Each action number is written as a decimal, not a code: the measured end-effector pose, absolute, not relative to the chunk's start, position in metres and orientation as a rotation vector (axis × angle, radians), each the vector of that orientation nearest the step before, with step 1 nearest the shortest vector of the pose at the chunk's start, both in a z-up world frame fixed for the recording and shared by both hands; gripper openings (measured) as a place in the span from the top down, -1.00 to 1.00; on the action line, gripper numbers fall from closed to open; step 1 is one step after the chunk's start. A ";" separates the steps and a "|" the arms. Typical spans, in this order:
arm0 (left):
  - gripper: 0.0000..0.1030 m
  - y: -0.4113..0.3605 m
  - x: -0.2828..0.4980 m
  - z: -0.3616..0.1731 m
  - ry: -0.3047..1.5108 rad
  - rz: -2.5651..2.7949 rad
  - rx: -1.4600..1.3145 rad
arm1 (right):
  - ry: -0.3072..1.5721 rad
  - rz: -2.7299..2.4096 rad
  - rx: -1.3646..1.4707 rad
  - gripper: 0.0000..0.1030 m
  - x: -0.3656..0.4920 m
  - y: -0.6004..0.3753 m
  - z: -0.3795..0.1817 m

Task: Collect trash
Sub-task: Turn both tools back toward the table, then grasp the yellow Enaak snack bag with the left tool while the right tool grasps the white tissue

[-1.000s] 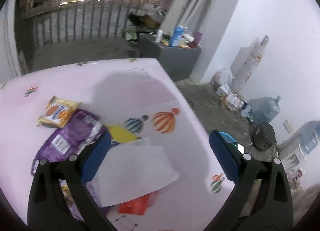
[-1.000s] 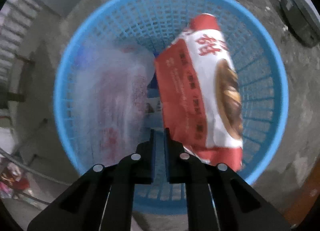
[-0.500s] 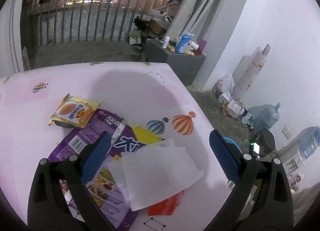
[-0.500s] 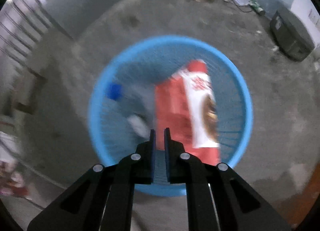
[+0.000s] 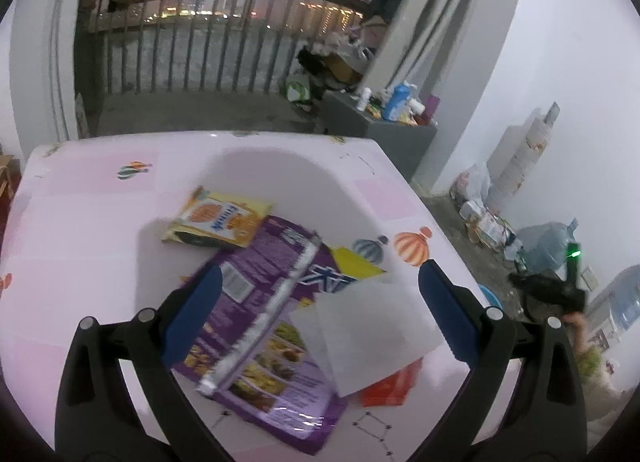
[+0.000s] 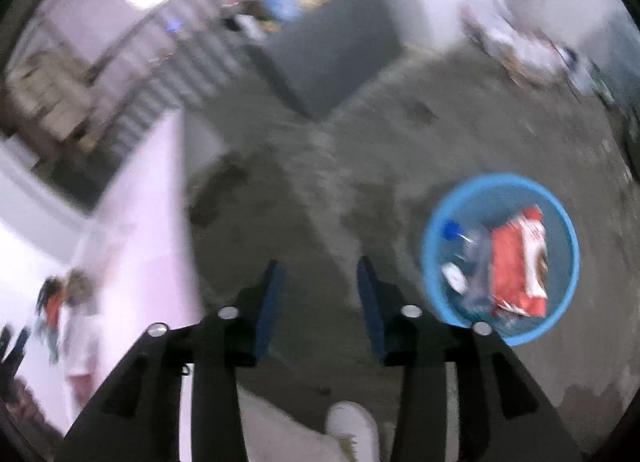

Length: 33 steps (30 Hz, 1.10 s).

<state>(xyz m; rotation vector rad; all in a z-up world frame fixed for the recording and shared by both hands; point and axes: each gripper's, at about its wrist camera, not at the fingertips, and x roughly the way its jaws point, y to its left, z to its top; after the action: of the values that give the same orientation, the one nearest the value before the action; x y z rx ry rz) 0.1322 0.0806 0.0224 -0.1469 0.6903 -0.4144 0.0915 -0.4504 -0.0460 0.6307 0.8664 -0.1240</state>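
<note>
On the pink table [image 5: 100, 222] lie a yellow snack packet [image 5: 218, 220], a big purple bag [image 5: 260, 326], a white sheet of paper [image 5: 368, 330] and a red wrapper [image 5: 390, 386] under it. My left gripper [image 5: 320, 310] hangs open over the purple bag and the paper, touching neither. The right gripper [image 6: 320, 294] is high above the grey floor, its jaws opening with nothing between them. The blue basket [image 6: 436, 222] stands on the floor to its right and holds a red-and-white bag [image 6: 520, 262] and clear plastic. The right gripper [image 5: 556, 290] also shows past the table's right edge.
A grey cabinet [image 5: 384, 138] with bottles stands behind the table by a railing [image 5: 208, 54]. Water jugs [image 5: 548, 246] and clutter line the white wall on the right. A white shoe [image 6: 352, 426] shows at the bottom of the right wrist view, and the table's edge [image 6: 160, 222] at left.
The right gripper rose from just above the basket to well over the floor and its shut jaws parted. The left gripper drew back, so more of the trash pile shows.
</note>
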 end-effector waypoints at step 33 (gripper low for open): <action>0.70 0.107 0.224 -0.071 0.915 -0.349 -0.113 | 1.091 0.325 0.312 0.19 0.158 -0.193 -0.008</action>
<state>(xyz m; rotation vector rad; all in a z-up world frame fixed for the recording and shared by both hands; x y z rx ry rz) 0.2236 0.1070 -0.0712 -0.1129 0.9147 -0.3494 0.1576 -0.1928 -0.0082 0.3118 1.0907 0.3252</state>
